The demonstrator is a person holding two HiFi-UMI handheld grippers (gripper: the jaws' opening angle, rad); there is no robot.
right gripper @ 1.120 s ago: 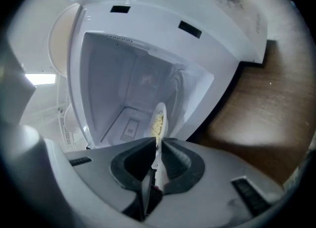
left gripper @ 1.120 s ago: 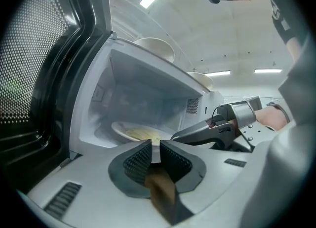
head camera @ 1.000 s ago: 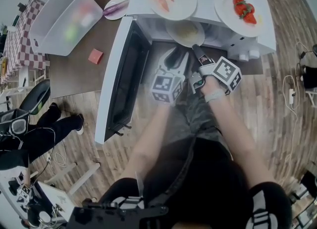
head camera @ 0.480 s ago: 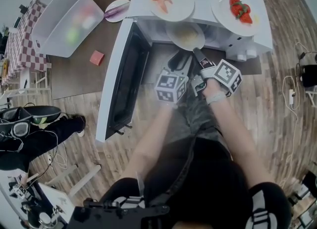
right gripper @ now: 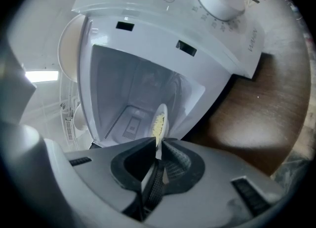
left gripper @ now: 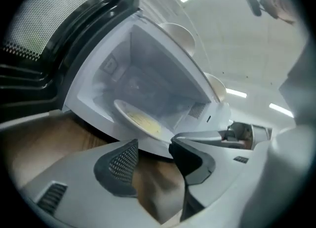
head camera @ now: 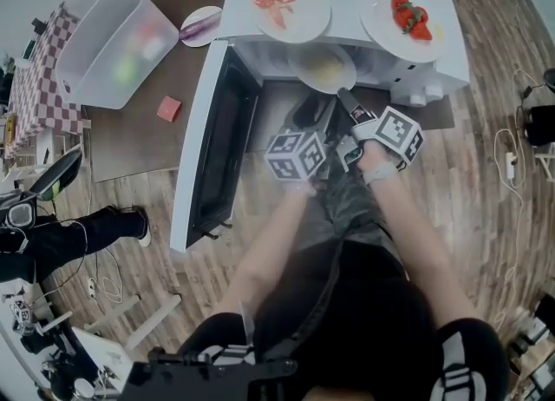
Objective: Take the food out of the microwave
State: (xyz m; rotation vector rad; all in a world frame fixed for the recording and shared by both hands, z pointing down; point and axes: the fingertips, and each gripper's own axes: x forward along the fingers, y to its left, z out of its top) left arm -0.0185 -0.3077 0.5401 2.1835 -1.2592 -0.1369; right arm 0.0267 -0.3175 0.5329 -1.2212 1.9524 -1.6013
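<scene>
Since the earlier frame, the left claw (head camera: 310,115) has rolled on its own axis, while the right claw (head camera: 347,95) and the plate (head camera: 323,68) it carries stay almost where they were. Left claw: jaws wide and opening, nothing between them; in the left gripper view only brown worktop (left gripper: 29,143) shows in the gap of this claw (left gripper: 155,158), with the plate (left gripper: 140,121) just beyond the tips. Right claw (right gripper: 158,160): jaws narrow, pinched on the near rim of the plate (right gripper: 160,121), which bears pale yellow food. Plate position: at the mouth of the white microwave (head camera: 347,30), part inside the cavity and part out over the worktop (head camera: 139,143). Microwave door (head camera: 212,139) stands fully open to the left. On the microwave's top sit a plate of red shellfish (head camera: 290,0) and a plate of strawberries (head camera: 408,16). Left of the microwave, on the worktop: a clear plastic bin (head camera: 113,39), a small dish (head camera: 201,24) and a pink block (head camera: 169,109).
</scene>
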